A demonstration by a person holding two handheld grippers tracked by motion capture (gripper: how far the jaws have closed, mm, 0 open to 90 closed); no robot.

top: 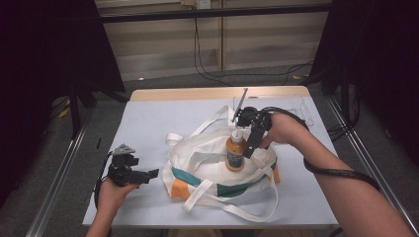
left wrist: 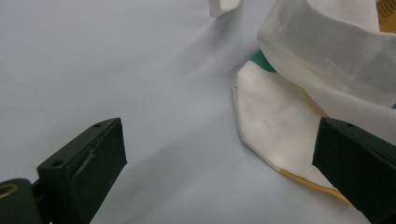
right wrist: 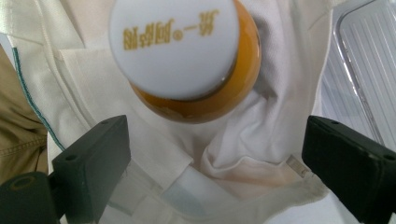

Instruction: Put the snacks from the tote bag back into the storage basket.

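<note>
- The right gripper [top: 251, 143] is hovering over the mouth of the tote bag [top: 217, 168]; its fingers [right wrist: 93, 163] are standing wide apart and are gripping nothing.
- In the right gripper view, the orange bottle [right wrist: 205, 93] with its white cap [right wrist: 175, 44] is sitting just beyond the parted fingers, apart from both of them.
- The bottle [top: 235, 150] is standing upright inside the open bag, with the white lining gathering around its base; judged from this, the placing step is looking done and the release is looking complete.
- The left gripper [top: 131, 173] is resting near the bag's left edge, its fingers [left wrist: 84, 168] also spread open and empty over the pale blue surface [left wrist: 116, 70].
- In the left gripper view, a corner of the bag [left wrist: 275, 126] is lying between the fingers but touching neither, so the bag is not being held open on that side.
- A clear tray [top: 296, 106] is lying behind the bag, near the far right edge of the surface [top: 148, 123].
- What is likely remaining: withdrawing the right gripper from the bag's mouth, and any further packing or closing, which cannot be judged here.
- The bag's handles [top: 237, 210] are lying loose on the surface, ungrasped.
</note>
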